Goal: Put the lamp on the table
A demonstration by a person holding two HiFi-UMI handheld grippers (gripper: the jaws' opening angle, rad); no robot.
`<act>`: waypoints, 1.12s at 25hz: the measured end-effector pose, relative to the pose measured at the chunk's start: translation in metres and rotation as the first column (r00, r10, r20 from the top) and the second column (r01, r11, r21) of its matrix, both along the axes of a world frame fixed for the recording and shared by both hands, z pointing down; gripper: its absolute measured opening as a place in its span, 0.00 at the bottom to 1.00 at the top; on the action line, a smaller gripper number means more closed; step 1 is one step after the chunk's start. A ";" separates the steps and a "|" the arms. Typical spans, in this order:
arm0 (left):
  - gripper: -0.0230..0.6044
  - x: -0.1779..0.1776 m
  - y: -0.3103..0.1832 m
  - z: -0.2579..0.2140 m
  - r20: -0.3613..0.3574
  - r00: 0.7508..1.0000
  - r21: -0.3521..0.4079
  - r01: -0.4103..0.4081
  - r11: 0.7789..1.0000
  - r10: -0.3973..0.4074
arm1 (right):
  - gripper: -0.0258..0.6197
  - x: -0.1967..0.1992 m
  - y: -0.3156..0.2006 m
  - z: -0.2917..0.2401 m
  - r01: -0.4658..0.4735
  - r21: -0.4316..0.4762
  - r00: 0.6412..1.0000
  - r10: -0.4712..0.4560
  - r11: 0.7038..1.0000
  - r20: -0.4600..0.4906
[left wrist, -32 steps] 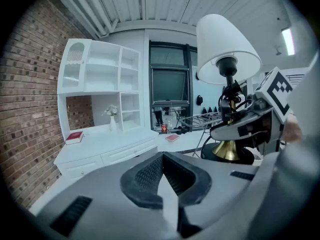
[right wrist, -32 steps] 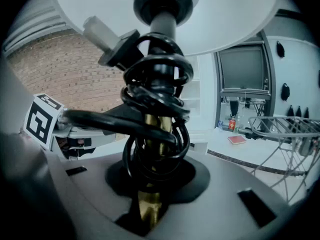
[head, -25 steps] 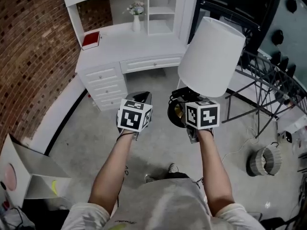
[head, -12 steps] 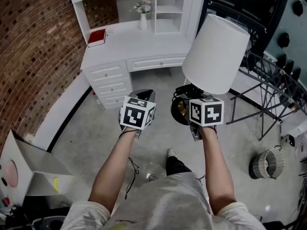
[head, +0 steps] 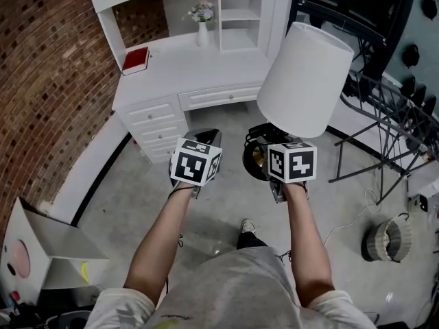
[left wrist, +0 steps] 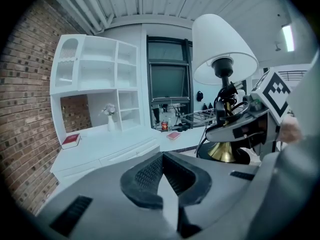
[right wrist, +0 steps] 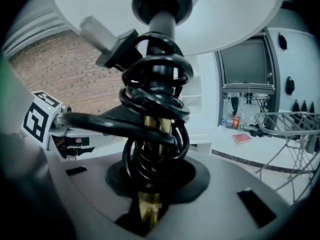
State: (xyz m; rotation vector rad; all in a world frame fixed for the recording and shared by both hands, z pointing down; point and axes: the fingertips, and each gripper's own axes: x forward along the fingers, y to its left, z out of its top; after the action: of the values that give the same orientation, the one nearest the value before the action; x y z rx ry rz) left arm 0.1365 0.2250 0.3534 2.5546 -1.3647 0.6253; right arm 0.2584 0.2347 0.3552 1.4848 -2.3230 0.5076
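Head view, one lamp (head: pixel 305 81) gripped at its stem by right gripper (head: pixel 266 146), left gripper (head: pixel 204 139) closed, empty, one white desk (head: pixel 199 67).

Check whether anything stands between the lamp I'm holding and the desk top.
Nothing visible does. The floor between the lamp and the desk is bare, and the middle of the desk top is free. Only a red book lies at its left end, and a vase stands at the back.

The lamp (head: pixel 305 81), carried in the right gripper (head: pixel 265 153), and the left gripper (head: pixel 204 138) beside it have drawn slightly nearer the white desk (head: pixel 199 67) as the person (head: pixel 233 286) steps forward.
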 end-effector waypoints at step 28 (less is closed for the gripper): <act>0.03 0.102 -0.209 0.016 0.076 0.996 -0.044 0.052 0.998 -0.048 | 0.18 0.108 -0.212 0.034 0.039 -0.066 0.999 -0.038 0.997 0.023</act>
State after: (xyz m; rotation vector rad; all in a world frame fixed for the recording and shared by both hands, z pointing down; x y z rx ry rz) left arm 0.2386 0.0165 0.3690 2.4765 -1.4165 0.7414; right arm 0.3660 0.0229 0.3892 1.4084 -2.3227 0.5872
